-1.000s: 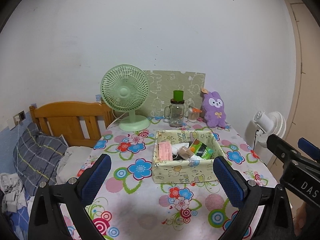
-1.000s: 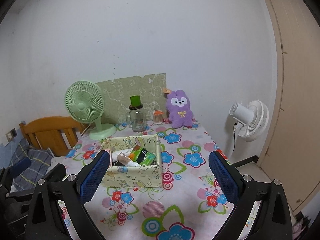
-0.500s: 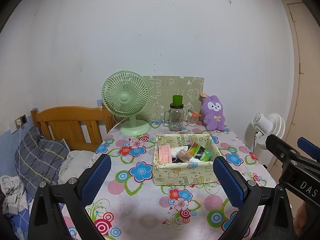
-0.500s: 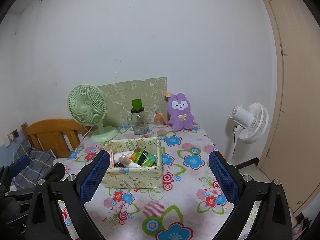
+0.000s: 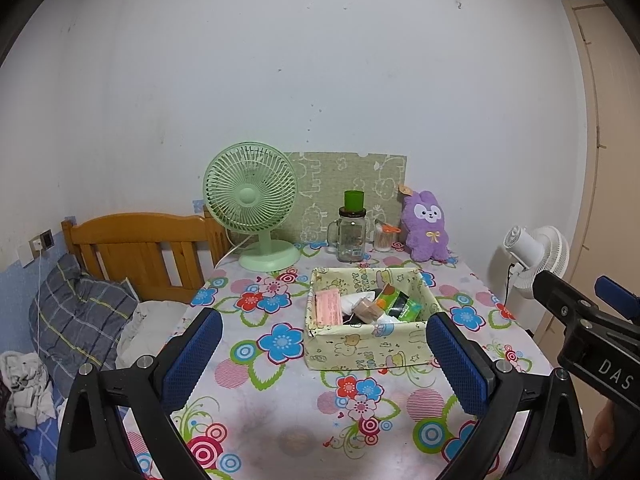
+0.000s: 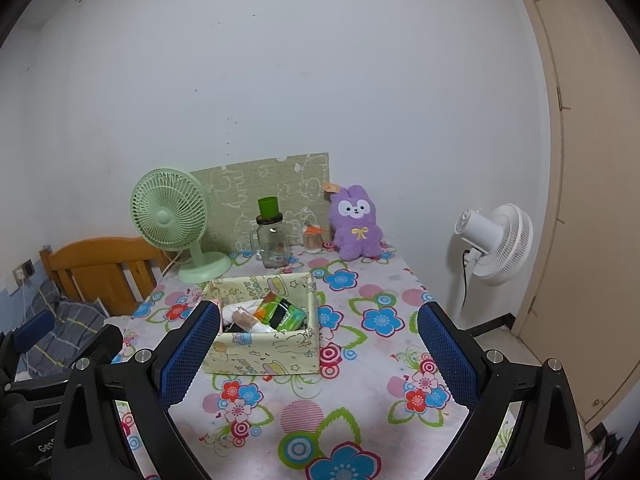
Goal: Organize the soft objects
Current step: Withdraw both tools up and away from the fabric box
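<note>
A purple plush bunny [image 5: 426, 228] [image 6: 357, 224] sits upright at the back of the flowered table, against the wall. A pale yellow fabric box [image 5: 370, 347] [image 6: 264, 351] stands mid-table and holds a pink packet [image 5: 329, 307], a green packet [image 6: 280, 312] and other small items. My left gripper [image 5: 324, 356] is open, raised above the table's near part with nothing between its blue pads. My right gripper [image 6: 318, 356] is open too and holds nothing, level with the box's right side. Both are well short of the bunny.
A green desk fan [image 5: 256, 204], a glass jar with a green cup [image 5: 352, 236], a small pot [image 5: 386, 238] and a patterned board [image 5: 352, 184] line the back. A white fan [image 6: 496, 240] stands right of the table. A wooden bed and pillow [image 5: 80, 312] lie left.
Both cameras have tilted up and drawn back slightly, so the table and its objects sit lower in view. Both grippers stayed open; nothing on the table moved.
</note>
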A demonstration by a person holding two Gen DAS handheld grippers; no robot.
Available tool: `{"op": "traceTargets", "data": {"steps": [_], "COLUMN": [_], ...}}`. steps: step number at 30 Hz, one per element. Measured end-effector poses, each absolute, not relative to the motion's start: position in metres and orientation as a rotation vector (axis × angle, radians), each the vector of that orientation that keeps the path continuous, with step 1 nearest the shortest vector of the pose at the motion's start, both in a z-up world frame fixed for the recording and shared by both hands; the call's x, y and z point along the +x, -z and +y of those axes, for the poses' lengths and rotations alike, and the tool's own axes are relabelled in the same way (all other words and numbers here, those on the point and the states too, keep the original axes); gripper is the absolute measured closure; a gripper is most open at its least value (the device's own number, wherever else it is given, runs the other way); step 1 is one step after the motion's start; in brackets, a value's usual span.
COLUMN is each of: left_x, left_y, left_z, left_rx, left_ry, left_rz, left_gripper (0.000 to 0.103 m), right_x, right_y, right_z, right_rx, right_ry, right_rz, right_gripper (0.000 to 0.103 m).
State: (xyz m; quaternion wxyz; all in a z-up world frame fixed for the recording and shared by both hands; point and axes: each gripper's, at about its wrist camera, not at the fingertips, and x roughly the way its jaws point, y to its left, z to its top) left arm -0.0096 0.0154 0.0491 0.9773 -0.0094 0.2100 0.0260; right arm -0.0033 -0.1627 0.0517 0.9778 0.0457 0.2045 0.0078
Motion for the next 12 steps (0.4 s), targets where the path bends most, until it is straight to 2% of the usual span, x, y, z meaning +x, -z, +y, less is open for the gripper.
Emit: {"op": "traceTargets", "data": {"steps": [12], "left_x": [-0.0119], "left_y": [-0.0483], "left_z": [0.0143], "left_rx": [-0.004], "left_ry": [-0.041], "left_rz": [0.422], "left_gripper": [0.0], "right_x": [-0.0058], "right_y": [-0.0513], "right_z": [-0.1602], "right_rx": [0.095], "right_ry": [-0.023], "right_rz": [0.413], "right_gripper": [0.003]}}
